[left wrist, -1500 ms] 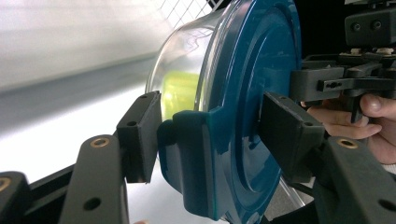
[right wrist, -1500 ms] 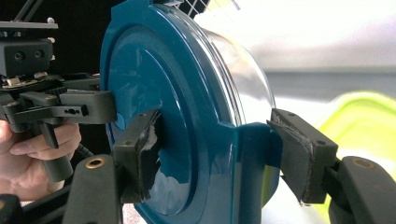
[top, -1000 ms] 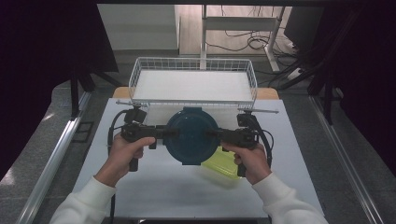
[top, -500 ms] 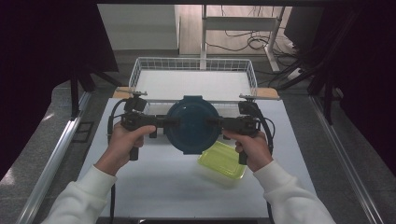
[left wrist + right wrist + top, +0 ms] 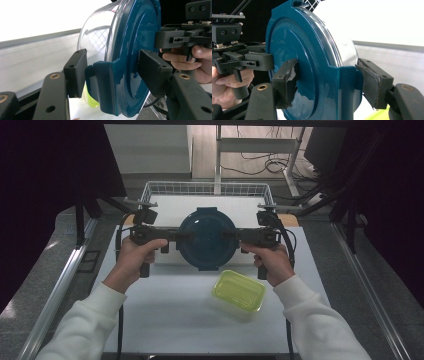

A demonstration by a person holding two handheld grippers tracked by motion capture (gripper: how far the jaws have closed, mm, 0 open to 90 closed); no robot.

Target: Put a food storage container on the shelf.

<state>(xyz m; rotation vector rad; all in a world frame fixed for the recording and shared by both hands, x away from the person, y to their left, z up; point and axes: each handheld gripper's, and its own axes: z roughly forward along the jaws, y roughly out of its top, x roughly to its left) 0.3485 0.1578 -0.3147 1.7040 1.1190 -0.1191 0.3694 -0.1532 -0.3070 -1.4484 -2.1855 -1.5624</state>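
Round blue-lidded container [image 5: 206, 238] held off the tabletop [image 5: 165, 310] at centre, left gripper [image 5: 172, 236] fingers clamping its 9 o'clock latch, right gripper [image 5: 235, 236] fingers its 3 o'clock latch. Wire basket [image 5: 150, 190] at 12, green box [image 5: 239, 291] at 5; bare tabletop at 7.

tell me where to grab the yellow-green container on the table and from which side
Grip the yellow-green container across its two long walls, just under the lid rim, coming straight down from above. It lies flat and low on the table, lid up, with bare surface on every side, so its short width probably suits the tongs better.
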